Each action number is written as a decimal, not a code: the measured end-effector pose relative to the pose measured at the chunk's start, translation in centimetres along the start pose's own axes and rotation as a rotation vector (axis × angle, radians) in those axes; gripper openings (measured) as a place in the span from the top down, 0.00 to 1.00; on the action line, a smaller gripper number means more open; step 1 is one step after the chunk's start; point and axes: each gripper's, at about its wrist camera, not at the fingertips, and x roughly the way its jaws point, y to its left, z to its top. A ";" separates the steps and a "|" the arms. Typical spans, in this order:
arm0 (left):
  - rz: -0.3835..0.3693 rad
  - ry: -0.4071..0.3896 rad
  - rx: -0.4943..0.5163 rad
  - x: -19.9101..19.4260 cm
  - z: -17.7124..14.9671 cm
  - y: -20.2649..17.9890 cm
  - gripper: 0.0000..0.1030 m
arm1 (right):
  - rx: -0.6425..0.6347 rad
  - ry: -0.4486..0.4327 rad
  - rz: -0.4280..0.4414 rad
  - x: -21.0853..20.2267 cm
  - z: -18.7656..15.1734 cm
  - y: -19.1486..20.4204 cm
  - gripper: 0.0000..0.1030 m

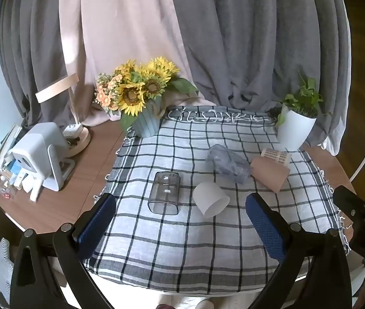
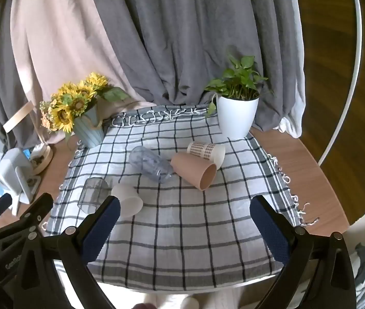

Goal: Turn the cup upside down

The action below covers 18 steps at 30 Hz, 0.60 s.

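Both grippers' jaws spread wide, empty, above checked cloth (image 1: pixel 182 244); patterned cup (image 1: pixel 276 154) half-hidden behind pink cup (image 1: pixel 270 175)

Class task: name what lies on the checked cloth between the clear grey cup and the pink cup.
The white cup and the bluish clear cup, both on their sides, lie between the clear grey cup and pink cup; right wrist view.

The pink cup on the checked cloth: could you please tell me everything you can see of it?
The pink cup is a plain, matte, tapered tumbler, plastic by its look, with no handle. It lies on its side on the checked cloth, its open mouth turned toward the cameras and its base pointing away. The patterned cup lies just behind it, the clear bluish cup right beside it. Neither gripper touches it.
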 end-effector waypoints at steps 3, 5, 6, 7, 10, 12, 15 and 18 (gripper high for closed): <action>0.003 -0.001 0.001 0.0 0.0 0.0 0.00 | 0.002 -0.001 0.002 0.0 0.0 0.0 0.02; 0.003 -0.003 -0.001 -0.1 0.1 0.1 0.00 | 0.004 -0.003 0.004 -0.1 0.0 0.0 0.02; 0.004 -0.005 -0.002 -0.1 0.1 0.2 0.00 | 0.005 -0.003 0.003 -0.1 0.0 0.0 0.02; 0.005 -0.005 -0.004 -0.1 0.1 0.3 0.00 | 0.006 -0.003 0.005 -0.1 0.0 0.0 0.02; 0.000 -0.006 0.000 -0.4 0.3 0.1 0.00 | 0.005 -0.004 0.009 -0.1 0.0 0.0 0.02; 0.000 -0.006 0.002 -0.4 0.3 0.0 0.00 | 0.005 -0.005 0.011 -0.2 0.0 -0.1 0.02; 0.001 -0.008 0.002 -0.4 0.3 0.1 0.00 | 0.005 -0.006 0.012 -0.3 0.1 -0.2 0.02; 0.002 -0.011 0.000 -0.4 0.3 0.1 0.00 | 0.005 -0.006 0.013 -0.4 0.2 0.0 0.02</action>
